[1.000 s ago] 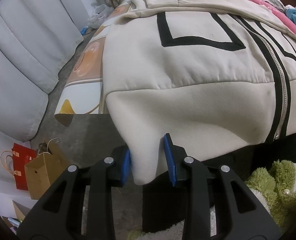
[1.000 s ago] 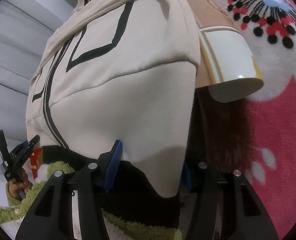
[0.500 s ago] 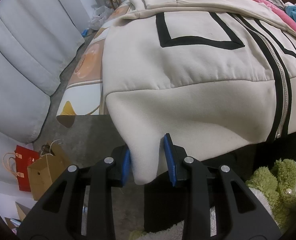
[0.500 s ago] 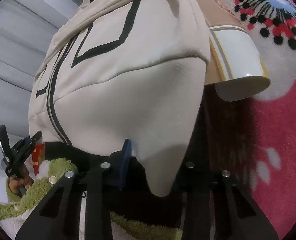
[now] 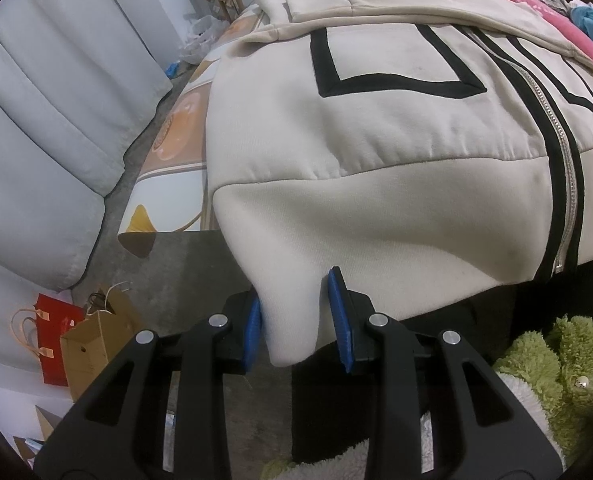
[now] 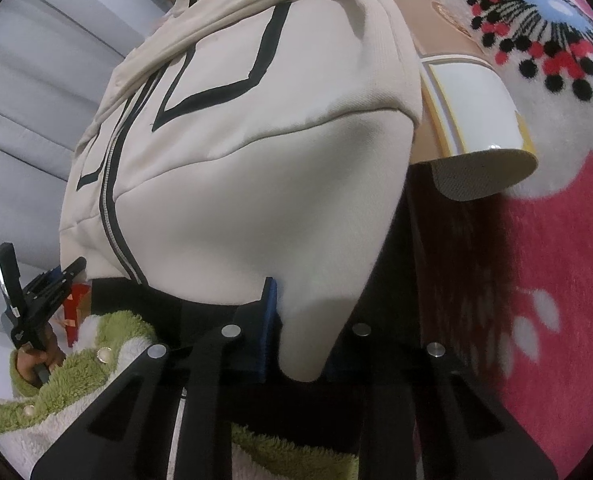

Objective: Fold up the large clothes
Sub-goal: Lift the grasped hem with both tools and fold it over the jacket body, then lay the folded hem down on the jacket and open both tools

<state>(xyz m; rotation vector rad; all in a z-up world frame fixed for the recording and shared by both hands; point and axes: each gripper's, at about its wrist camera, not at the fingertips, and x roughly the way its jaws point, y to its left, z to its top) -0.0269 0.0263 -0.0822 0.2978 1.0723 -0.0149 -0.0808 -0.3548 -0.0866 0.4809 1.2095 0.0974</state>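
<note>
A cream zip-up jacket (image 5: 396,128) with black line trim lies front up on a table, its hem band hanging over the near edge. My left gripper (image 5: 296,320) is closed on the hem's left corner, blue pads pinching the fabric. My right gripper (image 6: 300,332) is closed on the hem's right corner (image 6: 304,340); its right pad is hidden behind the cloth. The jacket also fills the right wrist view (image 6: 236,152). The left gripper shows small at the left of the right wrist view (image 6: 44,296).
The table has a patterned cover (image 5: 176,132) with a curled corner (image 6: 480,136). A grey sofa (image 5: 36,120) stands left, paper bags (image 5: 80,340) on the floor. A pink floral rug (image 6: 556,240) lies right. Pink clothes (image 5: 556,16) sit at the far side.
The right gripper's jaws have narrowed from wide open onto the hem's right corner. The left gripper has kept its hold on the left corner and barely moved.
</note>
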